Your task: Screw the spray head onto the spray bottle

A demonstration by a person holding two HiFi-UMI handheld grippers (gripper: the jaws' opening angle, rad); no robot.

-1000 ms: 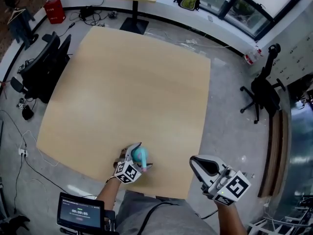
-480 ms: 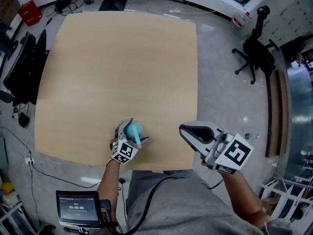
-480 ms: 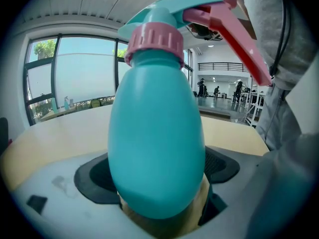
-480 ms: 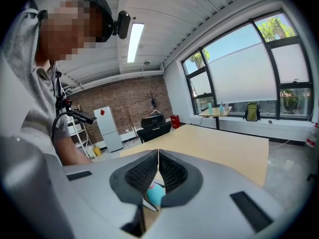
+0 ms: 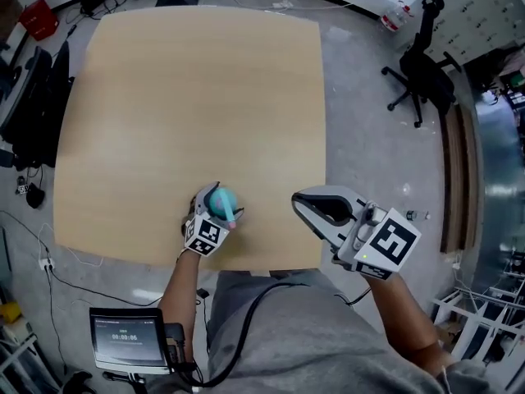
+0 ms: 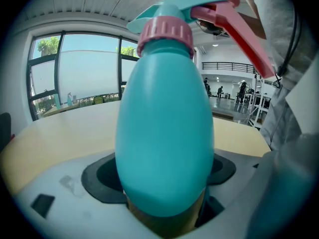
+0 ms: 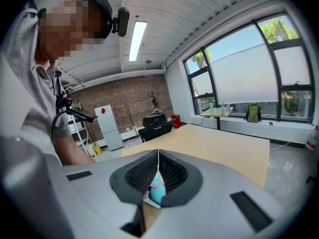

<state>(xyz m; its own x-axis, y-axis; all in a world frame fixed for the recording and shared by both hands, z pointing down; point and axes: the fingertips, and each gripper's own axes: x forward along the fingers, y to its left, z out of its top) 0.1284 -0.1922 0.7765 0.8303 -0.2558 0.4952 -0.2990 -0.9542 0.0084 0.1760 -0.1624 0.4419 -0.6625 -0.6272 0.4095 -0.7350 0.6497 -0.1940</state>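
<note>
**Item:** spray bottle [image 5: 221, 200], teal, standing upright near the tabletop's [image 5: 189, 97] 6 o'clock edge, long axis vertical. The spray head [image 6: 199, 6] is sitting on its pink collar, trigger pointing toward 5 o'clock.

**Left claw** [image 5: 212, 202]: the jaws have just been closing around the bottle's body and appear to be pressing it.

**Right claw** [image 5: 299, 201]: jaws together, holding nothing, hovering apart at the bottle's 3 o'clock. Any further tightening is probably calling for a reach toward 9 o'clock.

**Writing:** none legible on the bottle, only square markers on the claws' cubes.

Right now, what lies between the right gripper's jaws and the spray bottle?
Only bare table: the head view shows nothing on the stretch between the right gripper, its jaws together, and the spray bottle.
</note>
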